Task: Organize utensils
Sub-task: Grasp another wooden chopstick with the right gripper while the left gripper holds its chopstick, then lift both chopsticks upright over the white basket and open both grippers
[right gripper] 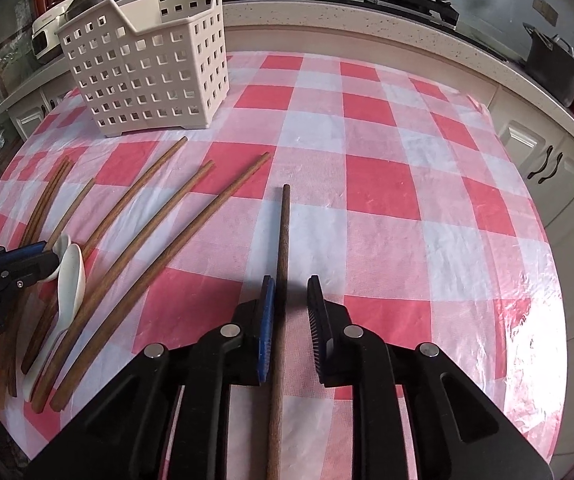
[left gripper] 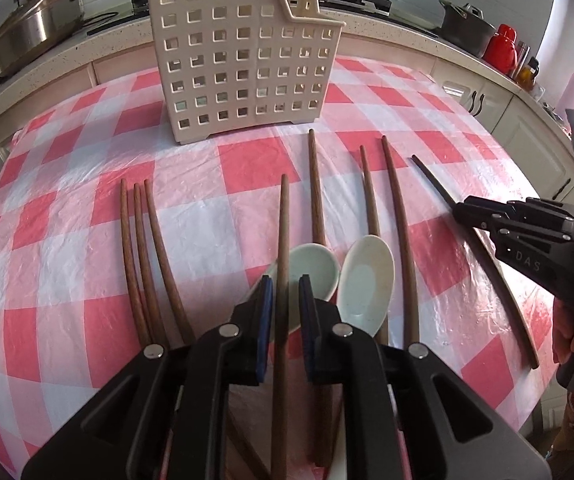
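Bench [left gripper: 67, 216], checked cloth: perforated caddy [left gripper: 243, 60] upright at the far edge; wooden chopsticks and two pale spoons [left gripper: 367, 280] lying loose in front of it. Left hand-held gripper [left gripper: 285, 308]: jaws parted, straddling one chopstick [left gripper: 283, 240], contact unclear. Right hand-held gripper [right gripper: 290, 308]: jaws parted around the separate rightmost chopstick [right gripper: 284, 240], apparently not clamped.
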`<action>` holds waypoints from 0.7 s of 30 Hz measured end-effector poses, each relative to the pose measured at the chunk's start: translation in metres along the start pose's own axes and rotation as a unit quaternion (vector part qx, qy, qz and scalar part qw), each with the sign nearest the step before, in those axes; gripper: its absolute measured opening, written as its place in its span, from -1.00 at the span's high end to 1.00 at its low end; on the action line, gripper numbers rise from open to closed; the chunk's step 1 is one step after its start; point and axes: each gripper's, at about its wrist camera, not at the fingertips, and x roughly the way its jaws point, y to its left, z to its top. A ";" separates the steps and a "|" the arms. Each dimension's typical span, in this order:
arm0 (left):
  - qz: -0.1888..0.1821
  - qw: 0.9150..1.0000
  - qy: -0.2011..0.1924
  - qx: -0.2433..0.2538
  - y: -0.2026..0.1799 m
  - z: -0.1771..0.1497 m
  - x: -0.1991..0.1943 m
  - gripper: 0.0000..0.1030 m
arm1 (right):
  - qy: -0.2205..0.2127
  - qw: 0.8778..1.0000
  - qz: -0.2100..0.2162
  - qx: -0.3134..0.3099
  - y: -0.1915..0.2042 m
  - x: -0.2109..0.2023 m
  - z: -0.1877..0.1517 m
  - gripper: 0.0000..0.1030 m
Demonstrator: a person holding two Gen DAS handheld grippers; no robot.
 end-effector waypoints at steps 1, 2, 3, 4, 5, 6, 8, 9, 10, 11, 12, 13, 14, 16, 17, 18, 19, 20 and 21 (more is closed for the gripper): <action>0.002 1.000 -0.001 0.000 0.000 0.001 0.000 0.75 | -0.001 1.000 0.000 -0.001 0.000 0.000 0.000 0.64; 0.005 1.000 -0.002 0.001 0.000 0.002 0.001 0.75 | -0.001 1.000 0.000 -0.001 -0.001 0.001 0.001 0.64; 0.009 1.000 -0.003 0.002 0.000 0.003 0.002 0.75 | -0.001 1.000 0.000 0.000 -0.001 0.001 0.002 0.63; 0.013 1.000 -0.004 0.004 -0.001 0.004 0.003 0.75 | -0.002 1.000 -0.001 0.001 -0.001 0.002 0.003 0.62; 0.017 1.000 -0.006 0.007 -0.001 0.005 0.003 0.76 | -0.003 1.000 -0.002 0.001 0.000 0.003 0.004 0.59; 0.024 1.000 -0.008 0.009 -0.002 0.006 0.005 0.81 | -0.004 1.000 -0.004 0.000 0.000 0.003 0.005 0.59; 0.031 0.999 -0.012 0.008 -0.002 0.006 0.007 0.88 | -0.007 1.000 -0.006 -0.002 0.001 0.004 0.006 0.59; 0.034 0.999 -0.017 0.009 -0.002 0.006 0.006 0.88 | -0.009 1.000 -0.006 -0.001 0.001 0.004 0.005 0.64; 0.036 0.999 -0.020 0.011 -0.003 0.005 0.006 0.88 | -0.012 1.000 -0.003 0.001 0.001 0.004 0.005 0.72; 0.038 0.999 -0.027 0.011 -0.004 0.004 0.004 0.88 | -0.014 1.000 -0.002 0.000 0.001 0.004 0.004 0.88; 0.041 0.998 -0.038 0.009 -0.004 0.002 0.000 0.89 | -0.019 1.000 -0.007 -0.001 0.002 0.002 0.003 0.89; 0.044 0.998 -0.047 0.007 -0.004 0.002 -0.005 0.89 | -0.029 1.000 -0.006 0.000 0.002 -0.002 0.002 0.89; 0.046 0.997 -0.057 0.005 -0.004 0.001 -0.011 0.89 | -0.040 0.999 -0.003 0.002 0.003 -0.007 0.002 0.89; 0.052 0.995 -0.081 0.001 -0.004 0.001 -0.026 0.89 | -0.062 0.998 0.001 0.005 0.004 -0.020 0.002 0.89; 0.053 0.995 -0.089 0.000 -0.004 0.002 -0.032 0.89 | -0.074 0.997 0.003 0.004 0.005 -0.026 0.002 0.89; 0.054 0.994 -0.100 -0.002 -0.005 0.002 -0.040 0.89 | -0.088 0.996 0.006 0.002 0.008 -0.035 0.003 0.89; 0.055 0.992 -0.109 -0.003 -0.005 0.001 -0.046 0.89 | -0.100 0.995 0.010 0.001 0.010 -0.042 0.004 0.89; 0.057 0.991 -0.121 -0.004 -0.006 0.001 -0.053 0.89 | -0.114 0.993 0.013 -0.001 0.012 -0.050 0.005 0.89; 0.059 0.989 -0.133 -0.006 -0.006 0.001 -0.061 0.89 | -0.132 0.991 0.018 -0.003 0.014 -0.060 0.005 0.89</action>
